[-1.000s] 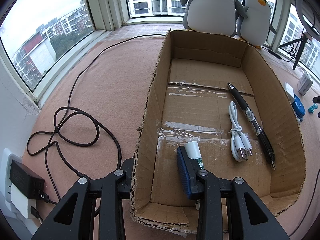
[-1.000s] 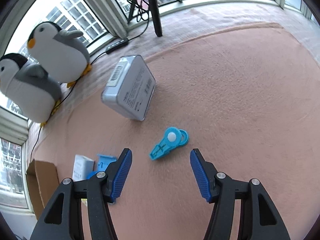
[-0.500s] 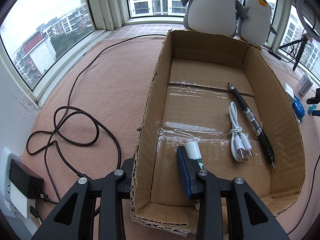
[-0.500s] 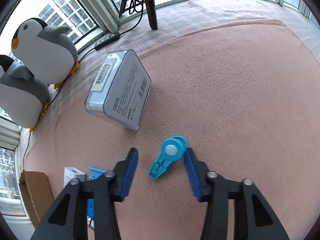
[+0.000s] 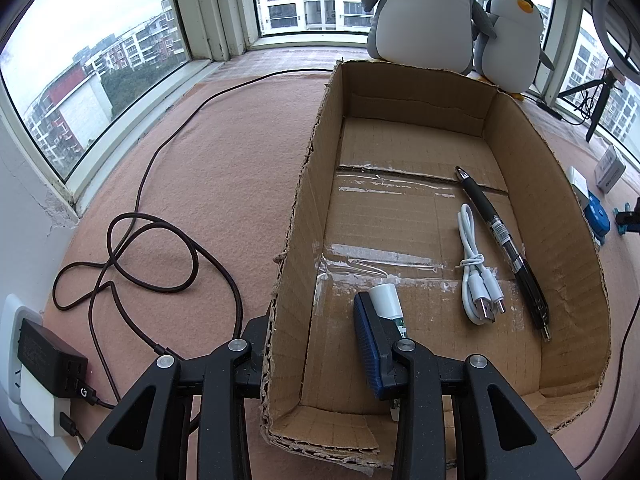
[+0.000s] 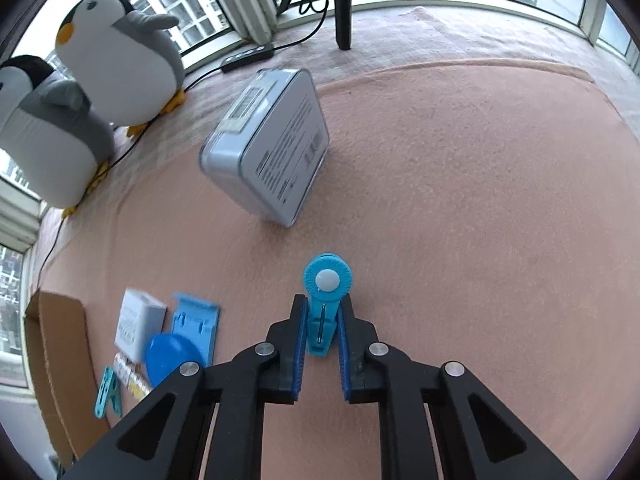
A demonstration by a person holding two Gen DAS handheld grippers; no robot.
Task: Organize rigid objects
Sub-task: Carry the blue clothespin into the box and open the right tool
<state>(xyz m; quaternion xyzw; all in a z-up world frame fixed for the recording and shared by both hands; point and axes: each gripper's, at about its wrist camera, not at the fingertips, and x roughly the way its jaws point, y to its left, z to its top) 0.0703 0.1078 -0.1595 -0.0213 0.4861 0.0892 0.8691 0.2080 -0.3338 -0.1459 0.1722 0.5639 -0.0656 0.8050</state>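
Right wrist view: the right gripper (image 6: 320,334) is angled steeply down toward the pink carpet (image 6: 460,200), and its blue pads (image 6: 301,344) are pressed against the flat sides of a small turquoise clip (image 6: 325,304), whose round head sticks out just past the fingertips. A white-grey tin box (image 6: 268,148) lies tilted on the carpet beyond the clip, well apart from it, and two plush penguins (image 6: 116,56) are seen by the window. To the left, a white adapter (image 6: 138,322), a light blue plate (image 6: 196,326) and a blue disc (image 6: 170,356) are clustered beside the cardboard box (image 6: 52,336); these are blurred, so their exact contact cannot be told. In the left wrist view the left gripper (image 5: 316,344) is also pitched downward and is clamped across the side wall of the cardboard box, one finger outside and one inside. Within the box a black pen (image 5: 504,240), a coiled white cable (image 5: 476,280) and a white-capped tube (image 5: 386,302) are lying on the floor of it.
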